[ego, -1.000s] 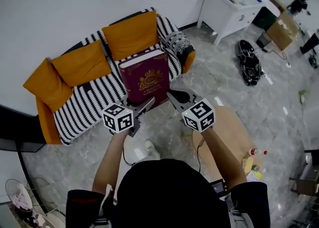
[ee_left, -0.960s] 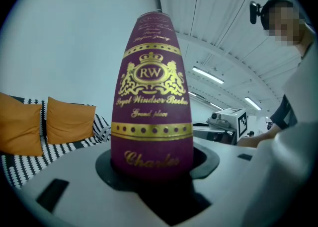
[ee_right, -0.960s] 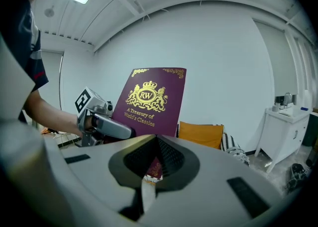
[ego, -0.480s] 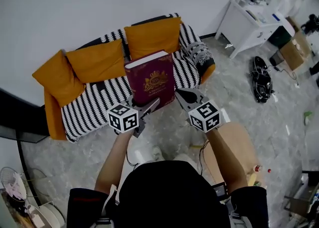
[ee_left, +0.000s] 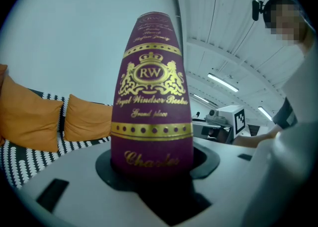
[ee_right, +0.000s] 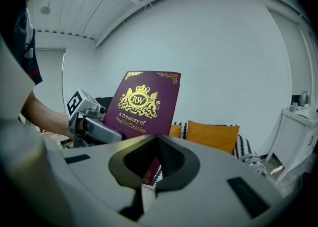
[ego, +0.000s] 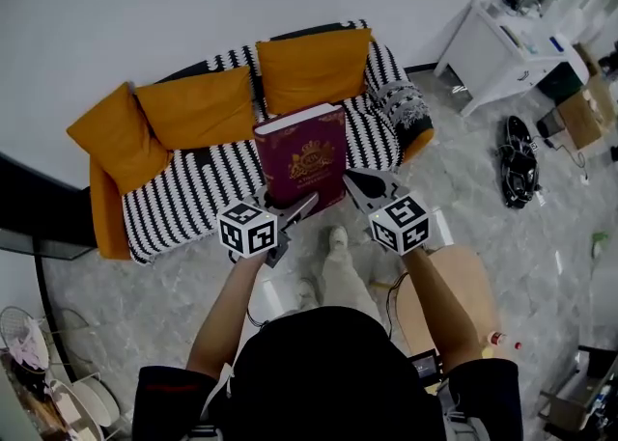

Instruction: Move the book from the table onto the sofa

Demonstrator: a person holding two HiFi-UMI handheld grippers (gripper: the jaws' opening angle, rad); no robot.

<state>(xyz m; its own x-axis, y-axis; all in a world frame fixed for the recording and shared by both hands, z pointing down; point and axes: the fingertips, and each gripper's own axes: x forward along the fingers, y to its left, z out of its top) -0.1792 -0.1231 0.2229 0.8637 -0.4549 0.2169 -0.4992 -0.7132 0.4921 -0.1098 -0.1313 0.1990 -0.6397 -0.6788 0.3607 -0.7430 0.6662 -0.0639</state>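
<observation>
Less grey marble floor (ego: 454, 179) is separating me from the black-and-white striped sofa (ego: 183, 193). I'm carrying the thick maroon gold-crested book (ego: 301, 154) upright in mid-air, left gripper (ego: 295, 209) clamping its spine, right gripper (ego: 353, 180) jaws together beside it.

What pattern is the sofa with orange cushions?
Black-and-white stripes; the fabric sofa shows best in head view.

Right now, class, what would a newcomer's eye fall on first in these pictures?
A large maroon book with a gold crest is held upright mid-picture, its spine clamped in the left gripper. Beyond it sits a black-and-white striped sofa with orange cushions against the white wall.
</observation>
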